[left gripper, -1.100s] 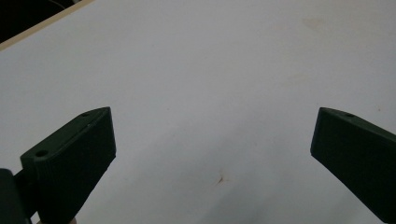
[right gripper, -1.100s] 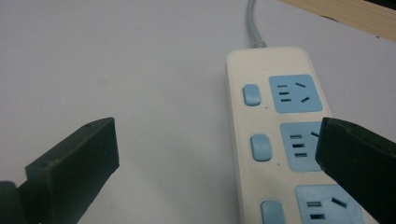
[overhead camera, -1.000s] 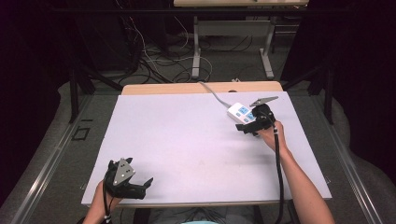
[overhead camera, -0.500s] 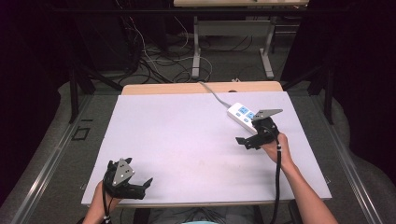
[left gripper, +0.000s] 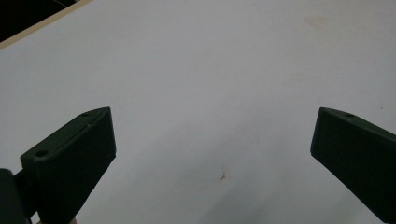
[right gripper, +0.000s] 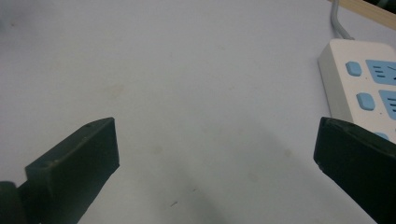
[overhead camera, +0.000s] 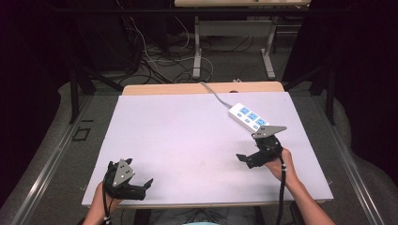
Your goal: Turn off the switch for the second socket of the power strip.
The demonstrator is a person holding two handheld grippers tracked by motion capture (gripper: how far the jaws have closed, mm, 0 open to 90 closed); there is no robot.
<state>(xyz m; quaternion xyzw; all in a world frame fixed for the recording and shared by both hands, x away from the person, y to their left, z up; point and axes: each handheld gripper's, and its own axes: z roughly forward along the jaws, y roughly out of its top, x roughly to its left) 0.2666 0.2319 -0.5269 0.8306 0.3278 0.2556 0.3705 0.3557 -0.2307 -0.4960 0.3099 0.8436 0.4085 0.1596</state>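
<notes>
White power strip [overhead camera: 249, 116] lay on worktop [overhead camera: 187, 136]; right gripper [overhead camera: 248, 159] near it, left gripper [overhead camera: 141, 187] well apart, both jaws wide open, empty

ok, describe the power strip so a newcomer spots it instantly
Start at the white table and look to its far right part, just beyond the right gripper. The power strip lies there at a slant: a white bar with blue sockets, its grey cord running off the far edge.
</notes>
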